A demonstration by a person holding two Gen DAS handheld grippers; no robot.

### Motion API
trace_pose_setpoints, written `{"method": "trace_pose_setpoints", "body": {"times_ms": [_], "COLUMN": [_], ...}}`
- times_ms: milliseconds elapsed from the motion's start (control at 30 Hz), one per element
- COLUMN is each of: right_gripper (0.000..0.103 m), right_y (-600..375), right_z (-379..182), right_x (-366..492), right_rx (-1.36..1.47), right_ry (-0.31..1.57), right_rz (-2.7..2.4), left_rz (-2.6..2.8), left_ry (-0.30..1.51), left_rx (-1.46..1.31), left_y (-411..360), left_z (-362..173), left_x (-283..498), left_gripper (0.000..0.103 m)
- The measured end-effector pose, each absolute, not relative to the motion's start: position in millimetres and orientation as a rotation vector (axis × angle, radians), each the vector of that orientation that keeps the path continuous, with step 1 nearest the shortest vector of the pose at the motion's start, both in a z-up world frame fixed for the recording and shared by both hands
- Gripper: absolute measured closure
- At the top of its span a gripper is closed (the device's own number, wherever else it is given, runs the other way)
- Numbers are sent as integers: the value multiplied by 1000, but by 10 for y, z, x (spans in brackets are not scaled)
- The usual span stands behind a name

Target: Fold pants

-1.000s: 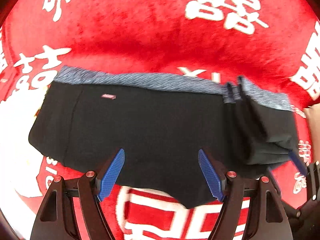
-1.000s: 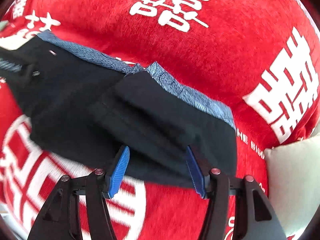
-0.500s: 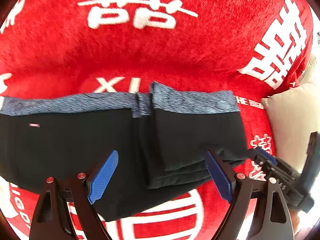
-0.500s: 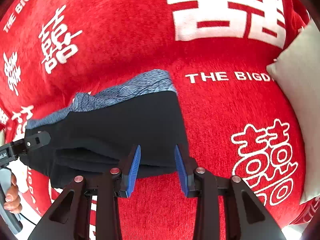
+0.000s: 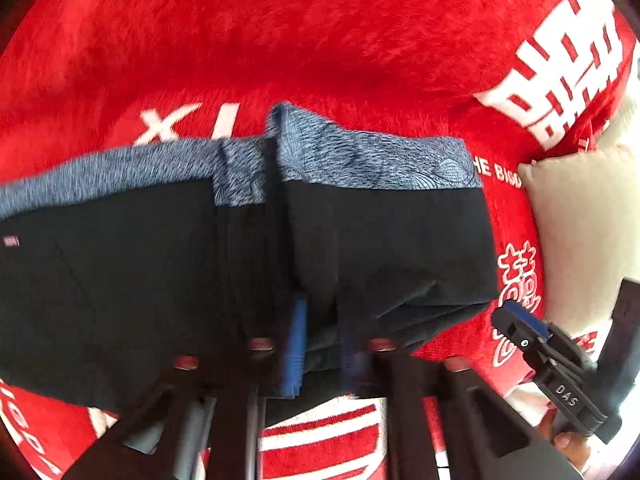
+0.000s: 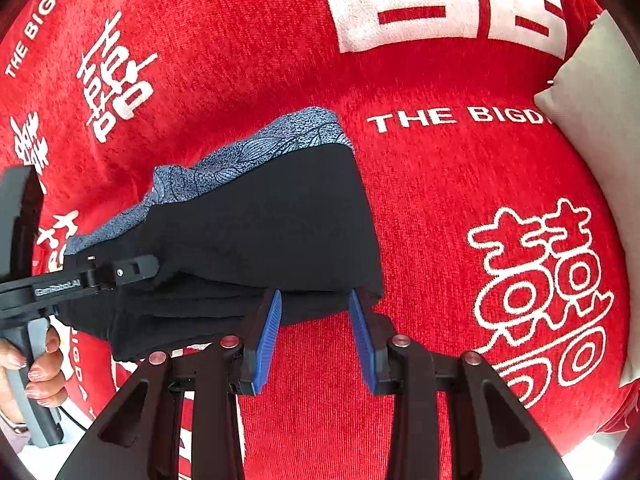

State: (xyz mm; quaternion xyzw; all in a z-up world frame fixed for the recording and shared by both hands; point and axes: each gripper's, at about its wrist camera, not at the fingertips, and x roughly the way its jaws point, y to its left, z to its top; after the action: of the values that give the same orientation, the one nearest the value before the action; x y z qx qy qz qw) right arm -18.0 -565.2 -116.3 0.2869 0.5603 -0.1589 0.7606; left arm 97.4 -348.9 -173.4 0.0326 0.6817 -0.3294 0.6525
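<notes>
The black pants, soft and light, are spread on the red blanket; the folded hem at six o'clock is clamped by the left hand-held gripper, while the right hand-held gripper is held apart just beside the fold.

Left gripper nearly closed; right gripper parted.

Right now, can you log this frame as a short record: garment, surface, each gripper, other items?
garment: black pants with blue patterned waistband, partly folded, one end lying doubled over the rest
surface: red blanket with white characters
left gripper: closed on the near edge of the pants
right gripper: open, at the folded end's near edge
other: beige pillow at the right
</notes>
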Motion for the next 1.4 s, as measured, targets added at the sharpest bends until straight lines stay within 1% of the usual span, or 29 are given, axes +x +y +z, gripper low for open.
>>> {"method": "trace_pose_setpoints", "body": {"times_ms": [33, 100, 233, 367, 400, 500, 567, 733, 833, 900, 1000, 1067, 1200, 1300, 1400], "right_gripper": [64, 64, 64, 64, 64, 64, 64, 64, 64, 64, 62, 59, 59, 60, 68], "right_y": [-5666, -5709, -5778, -5787, -5783, -5763, -5780, -5958, -6045, -6041, -5871, -5780, -5995, -6285, -6515], "right_z": [-1166, -1172, -1093, -1067, -1080, -1144, -1162, -1149, -1159, -1232, -1468, -1436, -1297, -1197, -1264], "right_x": [-195, -231, -316, -361, -368, -357, -339, -260, -146, -36, 81, 102, 49, 198, 467], "right_rx": [632, 647, 640, 628, 627, 618, 609, 617, 593, 576, 612, 553, 681, 657, 706], "right_ry": [1219, 1221, 1222, 1235, 1241, 1258, 1254, 1231, 1232, 1244, 1315, 1307, 1249, 1206, 1183], "right_rz": [-348, -359, -372, -366, -360, -342, -348, -399, -391, -361, -285, -293, -234, -293, -284], "left_rz": [-757, -787, -824, -780, -759, -757, -757, -738, -751, -745, -727, -707, -659, -612, -594], "left_ry": [1548, 1536, 1506, 1561, 1568, 1578, 1558, 1460, 1403, 1374, 1356, 1366, 1339, 1366, 1383], "left_rx": [40, 31, 142, 152, 145, 63, 76, 195, 224, 245, 262, 247, 295, 328, 310], "left_y": [-3459, -3453, -3447, -3265, -3218, -3122, -3122, -3203, -3321, -3473, -3707, -3831, -4053, -4036, -3925], "left_z": [-1719, -1635, -1507, -1748, -1827, -1878, -1816, -1473, -1285, -1260, -1343, -1419, -1566, -1750, -1838], "left_x": [976, 939, 712, 643, 660, 739, 745, 697, 684, 692, 692, 709, 716, 750, 762], "left_gripper": [91, 92, 92, 92, 96, 96, 96, 96, 96, 96, 96, 96, 96, 96, 96]}}
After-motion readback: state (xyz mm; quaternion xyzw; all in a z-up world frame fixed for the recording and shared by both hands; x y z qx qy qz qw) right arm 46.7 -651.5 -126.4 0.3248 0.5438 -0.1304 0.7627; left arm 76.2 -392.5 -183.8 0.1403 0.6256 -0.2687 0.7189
